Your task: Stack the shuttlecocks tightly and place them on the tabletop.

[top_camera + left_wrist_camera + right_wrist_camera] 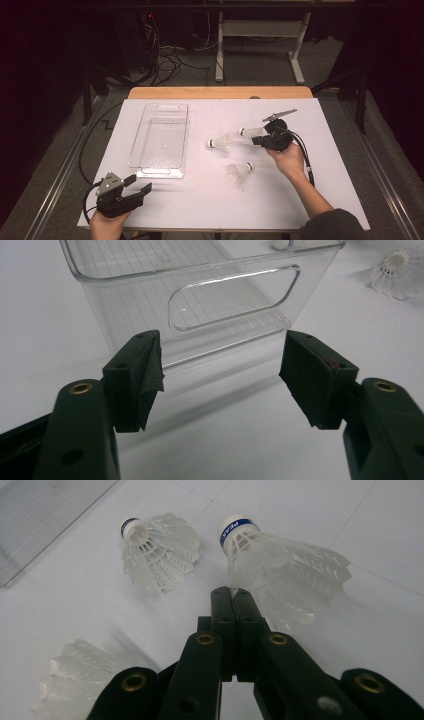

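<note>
At the near left of the white counter (pixel 200 200) the left tool (pixel 139 186) rests released before the clear rectangular plastic bin (pixel 160 140), while right of it, among three white feathered shuttlecocks, the right tool (pixel 233 596) sits clenched against the far shuttlecock (pixel 280 565), whether gripping its skirt I cannot tell.

floor: grey carpet (pixel 260 70) | cables (pixel 165 60) | white desk frame (pixel 260 30) behind | surroundings dark

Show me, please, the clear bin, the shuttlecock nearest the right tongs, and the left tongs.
clear bin (pixel 161 173): high view, near rim.
shuttlecock (pixel 280 565): right gripper view, feather skirt.
left tongs (pixel 220 380): left gripper view, gap between open tips.
</note>
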`<action>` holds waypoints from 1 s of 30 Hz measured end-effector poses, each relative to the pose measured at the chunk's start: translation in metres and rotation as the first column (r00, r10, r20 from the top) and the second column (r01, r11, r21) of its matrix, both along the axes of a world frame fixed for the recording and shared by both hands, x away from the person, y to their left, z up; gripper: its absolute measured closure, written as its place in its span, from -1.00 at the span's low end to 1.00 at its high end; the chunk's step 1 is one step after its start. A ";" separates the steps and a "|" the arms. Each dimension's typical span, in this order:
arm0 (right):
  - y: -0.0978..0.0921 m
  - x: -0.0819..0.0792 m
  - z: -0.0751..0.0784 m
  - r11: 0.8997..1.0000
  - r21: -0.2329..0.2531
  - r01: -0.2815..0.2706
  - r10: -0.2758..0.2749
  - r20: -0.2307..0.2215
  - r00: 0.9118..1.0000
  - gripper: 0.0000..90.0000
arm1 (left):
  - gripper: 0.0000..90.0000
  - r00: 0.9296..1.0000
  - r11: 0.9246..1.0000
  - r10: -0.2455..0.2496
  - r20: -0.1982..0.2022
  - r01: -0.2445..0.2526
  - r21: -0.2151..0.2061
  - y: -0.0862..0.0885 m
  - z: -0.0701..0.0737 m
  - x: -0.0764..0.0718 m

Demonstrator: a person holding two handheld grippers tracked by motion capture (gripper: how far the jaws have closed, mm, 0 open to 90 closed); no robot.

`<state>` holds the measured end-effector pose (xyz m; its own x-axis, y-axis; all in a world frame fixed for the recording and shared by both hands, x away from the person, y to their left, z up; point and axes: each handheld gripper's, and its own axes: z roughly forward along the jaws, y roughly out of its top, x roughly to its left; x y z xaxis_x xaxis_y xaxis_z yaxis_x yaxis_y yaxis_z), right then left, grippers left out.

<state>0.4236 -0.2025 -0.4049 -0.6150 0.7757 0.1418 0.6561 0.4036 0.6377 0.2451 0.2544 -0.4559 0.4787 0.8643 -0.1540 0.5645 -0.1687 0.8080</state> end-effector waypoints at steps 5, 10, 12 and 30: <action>0.000 -0.004 0.000 1.000 0.000 -0.013 0.013 -0.001 1.000 1.00 | -0.25 1.000 1.000 0.000 0.000 0.000 0.002 0.000 0.000 0.000; 0.001 -0.008 -0.001 0.999 -0.003 -0.033 0.033 -0.005 0.999 1.00 | -0.25 1.000 1.000 0.002 0.001 -0.002 0.004 0.000 0.000 0.000; 0.001 -0.008 -0.002 0.999 0.000 -0.044 0.044 -0.004 0.999 1.00 | -0.25 1.000 1.000 0.002 0.000 -0.002 0.005 0.000 0.000 0.000; 0.012 -0.010 -0.006 0.995 -0.013 -0.103 0.102 -0.014 0.995 1.00 | -0.25 1.000 1.000 0.001 0.000 -0.001 0.006 -0.001 0.000 0.000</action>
